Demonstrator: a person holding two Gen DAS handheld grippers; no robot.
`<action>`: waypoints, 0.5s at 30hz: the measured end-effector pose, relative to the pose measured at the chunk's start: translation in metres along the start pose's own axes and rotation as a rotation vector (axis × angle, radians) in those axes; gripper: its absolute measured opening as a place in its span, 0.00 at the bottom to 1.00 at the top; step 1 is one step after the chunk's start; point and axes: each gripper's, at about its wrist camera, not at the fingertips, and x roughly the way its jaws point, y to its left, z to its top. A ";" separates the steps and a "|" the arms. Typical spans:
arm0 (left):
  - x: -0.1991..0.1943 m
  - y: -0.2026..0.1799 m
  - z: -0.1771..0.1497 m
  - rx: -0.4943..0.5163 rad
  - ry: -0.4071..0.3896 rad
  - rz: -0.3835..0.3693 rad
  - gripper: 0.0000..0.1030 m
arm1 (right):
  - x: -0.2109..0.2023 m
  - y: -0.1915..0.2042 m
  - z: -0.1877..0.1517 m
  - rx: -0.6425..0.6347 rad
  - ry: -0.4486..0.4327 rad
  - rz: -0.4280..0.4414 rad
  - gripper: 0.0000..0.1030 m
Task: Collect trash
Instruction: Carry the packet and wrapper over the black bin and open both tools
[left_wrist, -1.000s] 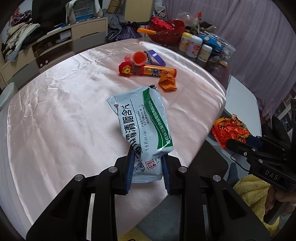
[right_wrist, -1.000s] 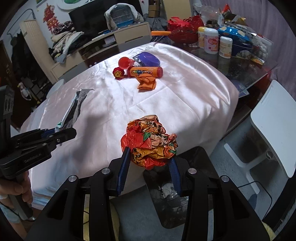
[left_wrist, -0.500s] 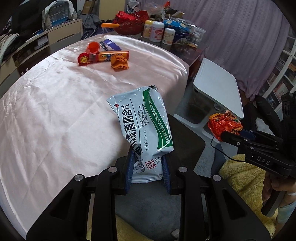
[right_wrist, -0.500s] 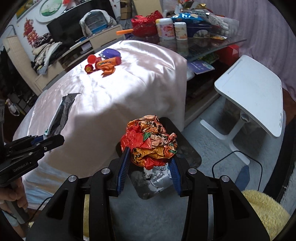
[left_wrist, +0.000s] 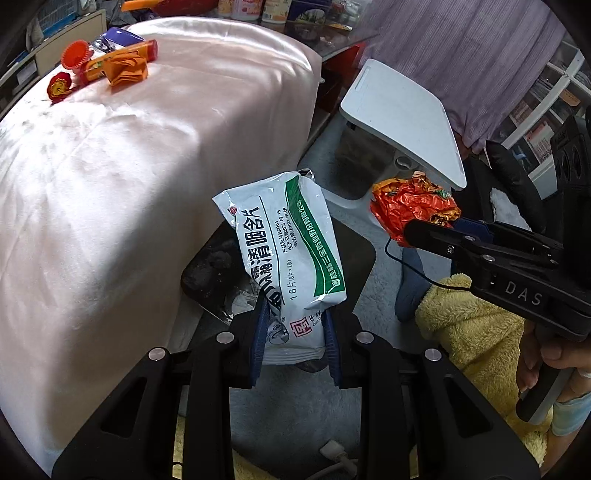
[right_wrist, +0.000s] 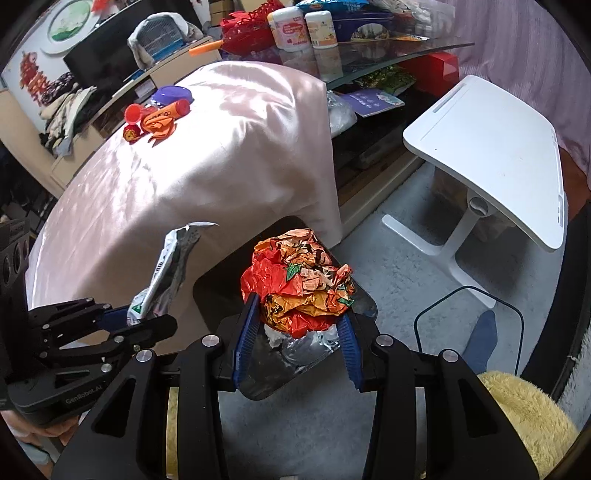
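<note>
Left gripper: blue pads clamped on the lower end of a white-and-green foil sachet. Right gripper: pads closed on a crumpled red-orange foil wrapper. Both held above a black trash bin standing beside the pink satin-covered table.

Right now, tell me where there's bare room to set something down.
The pink tablecloth is bare from the orange wrappers and red caps at its far end down to its near edge. The white side table is bare too. Crowded: the glass table with jars and packets, and the black bin, already holding trash.
</note>
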 end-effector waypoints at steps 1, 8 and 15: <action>0.005 0.000 0.001 0.002 0.014 -0.002 0.25 | 0.004 0.000 0.002 0.001 0.008 0.003 0.41; 0.034 0.005 0.011 -0.010 0.076 -0.011 0.25 | 0.032 0.000 0.014 0.005 0.065 0.025 0.41; 0.041 0.009 0.020 -0.023 0.098 -0.001 0.44 | 0.042 -0.004 0.025 0.039 0.081 0.045 0.54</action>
